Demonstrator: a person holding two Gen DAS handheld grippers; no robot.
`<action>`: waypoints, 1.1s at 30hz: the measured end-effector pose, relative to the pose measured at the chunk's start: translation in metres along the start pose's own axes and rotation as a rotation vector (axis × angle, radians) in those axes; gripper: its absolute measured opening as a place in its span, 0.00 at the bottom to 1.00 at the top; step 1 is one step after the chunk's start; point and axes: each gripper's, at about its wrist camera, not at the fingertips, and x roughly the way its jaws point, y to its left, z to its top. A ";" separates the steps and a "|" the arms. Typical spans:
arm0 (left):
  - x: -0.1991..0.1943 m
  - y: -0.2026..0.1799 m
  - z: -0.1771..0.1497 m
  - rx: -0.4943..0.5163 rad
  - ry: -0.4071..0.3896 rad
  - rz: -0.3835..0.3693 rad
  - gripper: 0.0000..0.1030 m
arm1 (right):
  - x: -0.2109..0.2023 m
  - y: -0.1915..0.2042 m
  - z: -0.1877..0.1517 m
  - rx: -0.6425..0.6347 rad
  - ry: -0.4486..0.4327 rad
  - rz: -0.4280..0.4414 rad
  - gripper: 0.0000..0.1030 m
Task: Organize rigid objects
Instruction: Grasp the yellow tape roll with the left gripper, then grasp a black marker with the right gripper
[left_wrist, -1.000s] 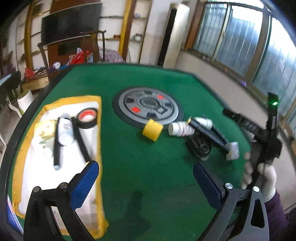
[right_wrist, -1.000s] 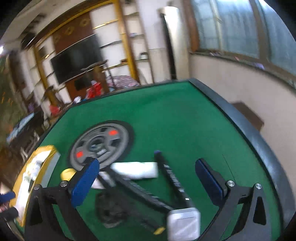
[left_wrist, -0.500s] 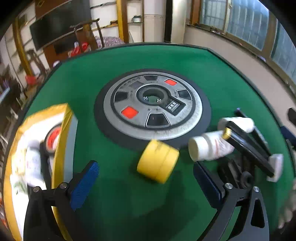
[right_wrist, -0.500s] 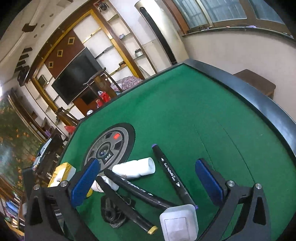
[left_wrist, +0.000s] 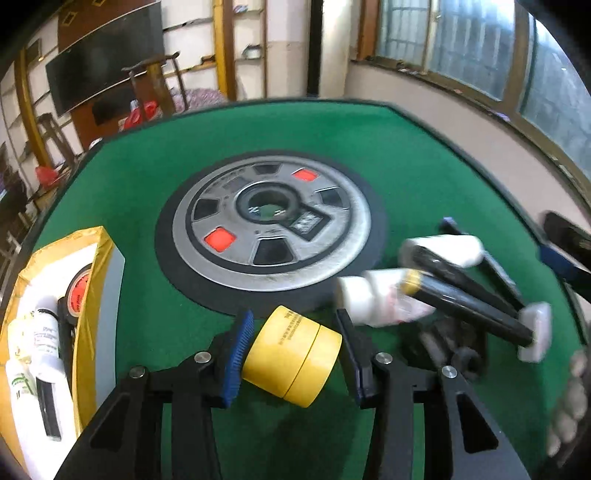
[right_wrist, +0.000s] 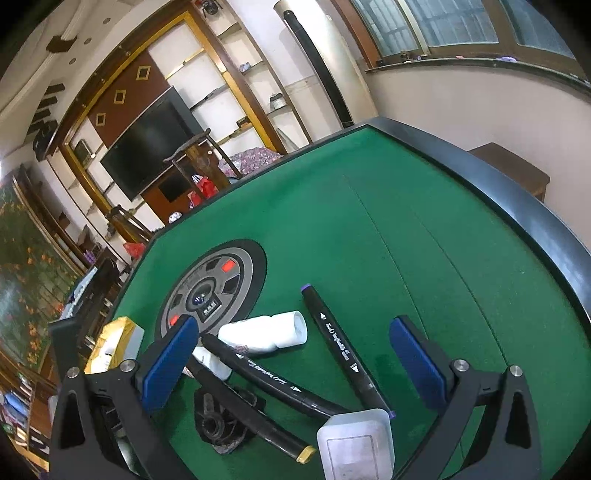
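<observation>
A yellow tape roll (left_wrist: 291, 354) lies on its side on the green table, just in front of the grey weight plate (left_wrist: 271, 229). My left gripper (left_wrist: 294, 332) has its jaws closing on the roll, and both blue pads touch its ends. To the right lies a pile: white bottles (left_wrist: 373, 299), black markers (left_wrist: 469, 299) and a small white square box (left_wrist: 535, 332). In the right wrist view my right gripper (right_wrist: 295, 323) hangs open just above that pile of markers (right_wrist: 343, 350), a bottle (right_wrist: 266, 334) and the box (right_wrist: 356, 443), holding nothing.
A yellow-rimmed white tray (left_wrist: 92, 280) at the left holds bottles, a red-cored tape roll and a black marker. A black clip-like part (right_wrist: 218, 421) lies under the markers. The table's black rim (right_wrist: 517, 206) curves along the right. A person's hand (left_wrist: 569, 387) shows at the right edge.
My left gripper moved forward and down to the yellow roll and closed from wide open onto it. The right gripper stayed open over the pile, only tilting a little.
</observation>
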 end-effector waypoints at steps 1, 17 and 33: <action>-0.010 -0.002 -0.003 0.000 -0.013 -0.017 0.45 | 0.000 0.000 0.000 -0.002 0.001 0.000 1.00; -0.104 0.015 -0.051 -0.126 -0.116 -0.162 0.45 | -0.001 0.004 -0.006 -0.044 -0.014 -0.059 1.00; -0.096 -0.005 -0.090 -0.131 -0.112 -0.198 0.45 | -0.007 0.043 -0.019 -0.360 0.237 -0.012 0.79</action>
